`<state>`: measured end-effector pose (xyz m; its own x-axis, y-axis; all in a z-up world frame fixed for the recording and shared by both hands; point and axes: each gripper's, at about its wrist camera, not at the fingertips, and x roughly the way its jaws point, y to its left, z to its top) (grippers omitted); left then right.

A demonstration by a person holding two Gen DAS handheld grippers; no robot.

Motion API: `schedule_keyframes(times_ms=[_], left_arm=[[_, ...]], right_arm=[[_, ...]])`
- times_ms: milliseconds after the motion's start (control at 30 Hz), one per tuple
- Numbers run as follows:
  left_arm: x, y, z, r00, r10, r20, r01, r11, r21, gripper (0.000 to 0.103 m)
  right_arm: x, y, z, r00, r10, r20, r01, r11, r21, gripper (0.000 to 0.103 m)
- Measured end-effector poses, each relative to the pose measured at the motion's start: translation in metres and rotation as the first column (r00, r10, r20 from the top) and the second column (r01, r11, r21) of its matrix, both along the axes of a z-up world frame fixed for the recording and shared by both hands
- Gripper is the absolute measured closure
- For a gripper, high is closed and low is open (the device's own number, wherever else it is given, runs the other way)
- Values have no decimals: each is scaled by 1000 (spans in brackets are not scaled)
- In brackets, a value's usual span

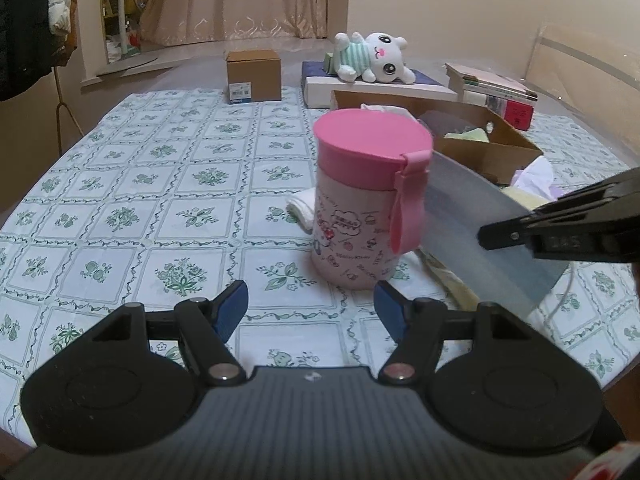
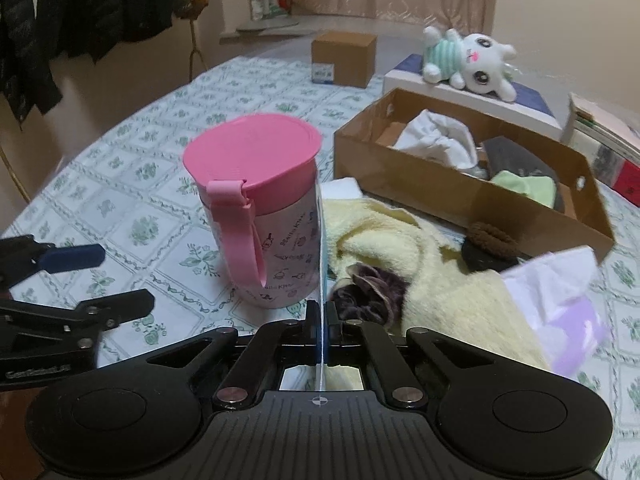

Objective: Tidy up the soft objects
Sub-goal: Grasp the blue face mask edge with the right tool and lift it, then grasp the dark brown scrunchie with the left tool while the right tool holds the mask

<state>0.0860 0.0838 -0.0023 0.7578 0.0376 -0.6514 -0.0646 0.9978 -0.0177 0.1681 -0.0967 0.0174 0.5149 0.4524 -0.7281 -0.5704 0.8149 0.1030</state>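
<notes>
Soft things lie in a heap on the table (image 1: pixel 168 184) at about 3 o'clock of the pink-lidded cup (image 2: pixel 264 220): a yellow towel (image 2: pixel 420 256), a purple scrunchie (image 2: pixel 368 292), a brown scrunchie (image 2: pixel 492 238) and a pale lilac cloth (image 2: pixel 560 292). More cloths, white (image 2: pixel 436 136) and green (image 2: pixel 524 186), sit in the open box (image 2: pixel 440 190) at 1 o'clock of the cup.

Right tool (image 2: pixel 321 312) is clamped on a thin grey-blue sheet (image 1: pixel 480 232), seen edge-on as a pale line in its own view. In the left view the sheet hangs broad and tilted just beside the cup at 3 o'clock, held off the table; whether it touches the cup I cannot tell.

Left tool (image 1: pixel 312 308) stands apart with nothing between its blue pads (image 1: pixel 232 308), low over the table at 6 o'clock of the cup.

A white cloth (image 1: pixel 300 208) peeks out at 9 o'clock of the cup in the left view. At the far side a plush rabbit (image 1: pixel 372 58) lies on a flat white-and-blue box (image 1: pixel 360 88), with a small carton (image 1: pixel 254 74) at its 9 o'clock and books (image 1: pixel 496 88) at its 3 o'clock.
</notes>
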Motion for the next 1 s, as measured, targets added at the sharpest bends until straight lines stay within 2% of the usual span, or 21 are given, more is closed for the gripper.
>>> schedule_keyframes(times_ms=[200, 467, 733, 1000], left_arm=[[-2, -19, 6, 999, -41, 9, 41, 999, 8, 37], [11, -62, 3, 991, -135, 13, 135, 991, 3, 37], [47, -104, -11, 976, -214, 28, 212, 975, 64, 38], [83, -128, -36, 971, -237, -5, 236, 963, 131, 44]], right_arm=[[-22, -39, 25, 996, -72, 45, 70, 996, 50, 102], [-36, -93, 55, 973, -197, 118, 185, 977, 106, 102], [-26, -127, 48, 960, -260, 108, 247, 961, 123, 102], [-19, -145, 37, 953, -289, 89, 274, 950, 150, 102]])
